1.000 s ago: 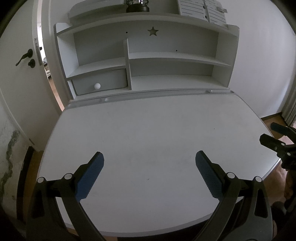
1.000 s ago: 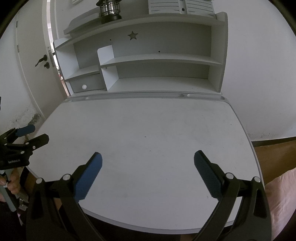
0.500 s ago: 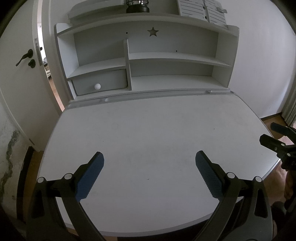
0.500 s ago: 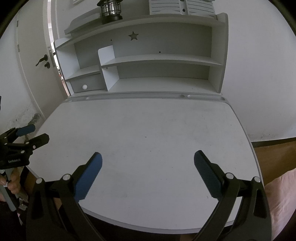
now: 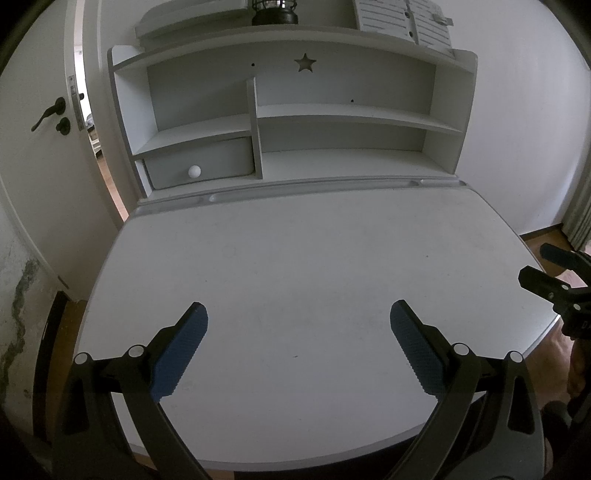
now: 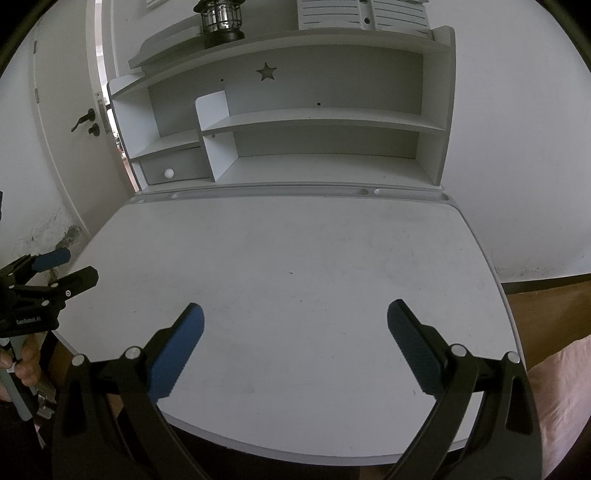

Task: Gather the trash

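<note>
No trash shows in either view. My left gripper (image 5: 297, 314) is open and empty, held over the near part of the white desk (image 5: 295, 258). My right gripper (image 6: 293, 314) is open and empty over the same desk (image 6: 295, 251). The right gripper also shows at the right edge of the left wrist view (image 5: 546, 269), off the desk's right side. The left gripper shows at the left edge of the right wrist view (image 6: 62, 266), off the desk's left side.
A white hutch (image 5: 288, 122) with shelves stands at the desk's back, with a drawer and round knob (image 5: 194, 171). A dark lantern (image 6: 221, 18) and a white slatted box (image 6: 362, 13) sit on top. A door (image 5: 48, 118) stands left. Wooden floor lies to the right.
</note>
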The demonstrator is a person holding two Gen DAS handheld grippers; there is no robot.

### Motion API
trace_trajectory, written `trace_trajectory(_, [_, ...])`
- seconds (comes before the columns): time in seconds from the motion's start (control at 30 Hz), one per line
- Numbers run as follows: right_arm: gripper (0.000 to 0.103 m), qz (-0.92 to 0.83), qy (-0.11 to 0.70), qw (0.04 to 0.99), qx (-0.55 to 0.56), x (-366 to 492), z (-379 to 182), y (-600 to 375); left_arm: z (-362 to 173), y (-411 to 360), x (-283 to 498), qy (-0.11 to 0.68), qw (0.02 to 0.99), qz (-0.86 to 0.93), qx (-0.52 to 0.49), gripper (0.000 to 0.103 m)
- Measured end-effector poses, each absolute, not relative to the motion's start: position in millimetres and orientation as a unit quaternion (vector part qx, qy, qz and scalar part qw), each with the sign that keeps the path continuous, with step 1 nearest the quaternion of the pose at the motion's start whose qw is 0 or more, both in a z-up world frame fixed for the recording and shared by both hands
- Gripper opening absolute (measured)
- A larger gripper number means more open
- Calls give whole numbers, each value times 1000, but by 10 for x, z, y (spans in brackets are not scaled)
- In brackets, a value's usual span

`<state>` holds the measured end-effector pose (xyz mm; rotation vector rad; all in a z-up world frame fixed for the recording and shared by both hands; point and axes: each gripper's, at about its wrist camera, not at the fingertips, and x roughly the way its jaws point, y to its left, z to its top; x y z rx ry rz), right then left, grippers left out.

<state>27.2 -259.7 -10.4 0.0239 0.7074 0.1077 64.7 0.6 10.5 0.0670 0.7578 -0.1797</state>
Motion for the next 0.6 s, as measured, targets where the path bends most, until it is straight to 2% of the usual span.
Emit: trace_trajectory(0.6, [96,52,347,936,12,279,-106,-2574,102,10,648,370,925,-87,33,96])
